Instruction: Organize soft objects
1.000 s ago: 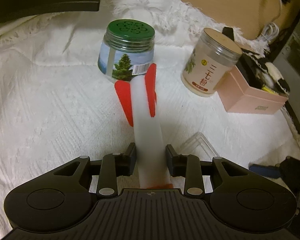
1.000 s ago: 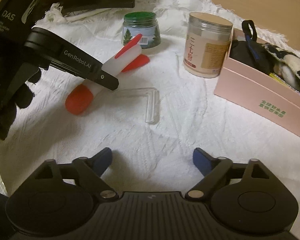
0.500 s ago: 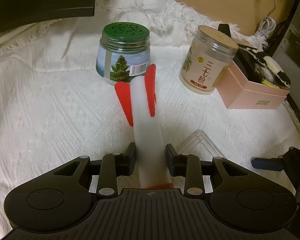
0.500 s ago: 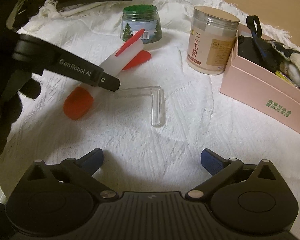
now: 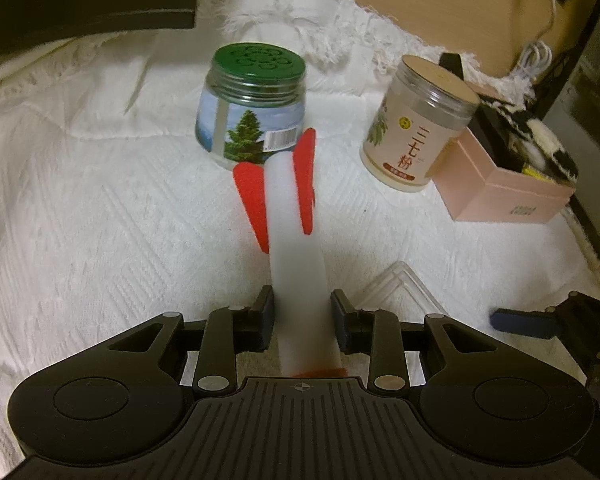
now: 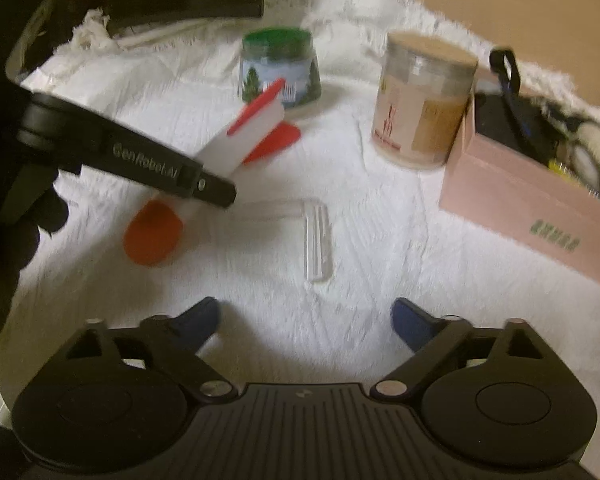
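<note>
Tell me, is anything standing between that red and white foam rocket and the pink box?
Partly. The foam rocket, clamped in the left gripper, points at the green-lidded jar. The tan-lidded jar stands right beside the pink box, on the side facing the rocket. Lifting over it would probably clear it; the box is open-topped.

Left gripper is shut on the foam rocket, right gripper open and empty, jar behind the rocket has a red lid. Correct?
Not quite: the jar behind the foam rocket has a green lid, not red, clear in the left wrist view. The rest holds: the left gripper is shut on the rocket, and the right gripper has nothing between its jaws, which are closing slightly.
</note>
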A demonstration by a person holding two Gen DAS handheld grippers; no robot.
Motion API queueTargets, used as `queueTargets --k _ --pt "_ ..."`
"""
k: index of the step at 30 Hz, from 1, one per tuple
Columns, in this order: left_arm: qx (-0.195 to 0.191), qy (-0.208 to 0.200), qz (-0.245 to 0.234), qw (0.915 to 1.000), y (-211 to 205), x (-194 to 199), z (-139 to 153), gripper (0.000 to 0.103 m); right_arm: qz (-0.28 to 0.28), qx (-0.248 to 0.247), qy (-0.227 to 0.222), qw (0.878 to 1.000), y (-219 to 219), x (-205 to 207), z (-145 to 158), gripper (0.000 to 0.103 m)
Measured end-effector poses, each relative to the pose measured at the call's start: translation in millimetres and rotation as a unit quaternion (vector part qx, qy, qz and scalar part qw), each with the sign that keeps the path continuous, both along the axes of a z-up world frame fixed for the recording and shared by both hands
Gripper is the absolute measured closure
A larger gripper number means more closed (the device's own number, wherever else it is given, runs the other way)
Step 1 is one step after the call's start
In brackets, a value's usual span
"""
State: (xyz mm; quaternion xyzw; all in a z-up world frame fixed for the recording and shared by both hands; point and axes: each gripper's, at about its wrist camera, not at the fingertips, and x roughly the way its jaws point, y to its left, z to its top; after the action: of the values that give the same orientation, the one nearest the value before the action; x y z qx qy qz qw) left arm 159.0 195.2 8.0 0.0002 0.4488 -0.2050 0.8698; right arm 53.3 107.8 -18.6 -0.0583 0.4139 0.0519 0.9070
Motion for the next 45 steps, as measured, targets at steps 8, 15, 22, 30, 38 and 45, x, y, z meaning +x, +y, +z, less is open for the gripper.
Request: queueTargets --k 8,15,22,30,38,45 --pt "-0.020 0.008 0.046 0.9987 39.2 -9.7 2.4 0.071 0.008 -0.003 -0.042 0.999 18.7 30.3 8.9 0.018" --pt "-0.027 0.004 0.062 0.9977 50.2 -18.3 0.9 0.070 0.016 -0.004 -0.026 1.000 24.8 52.2 -6.4 0.031" --pt "-0.032 0.001 0.072 0.9969 51.3 -20.6 0.4 0.070 0.027 -0.014 -0.032 0.999 21.9 41.8 7.4 0.041" --pt "-0.009 -0.041 0.093 0.9948 48.2 -26.6 -0.3 0.071 -0.001 -0.004 -0.093 0.996 -18.7 29.2 62.1 0.041" --pt "-0.093 -0.136 -0.003 0.9863 6.0 -2.6 102.0 0.071 -0.082 -0.006 -0.210 0.974 -110.8 32.1 174.4 0.041" --pt "-0.175 -0.151 -0.098 0.9680 -93.8 52.7 164.1 0.069 -0.163 -0.011 -0.247 0.955 -172.5 34.6 212.4 0.041"
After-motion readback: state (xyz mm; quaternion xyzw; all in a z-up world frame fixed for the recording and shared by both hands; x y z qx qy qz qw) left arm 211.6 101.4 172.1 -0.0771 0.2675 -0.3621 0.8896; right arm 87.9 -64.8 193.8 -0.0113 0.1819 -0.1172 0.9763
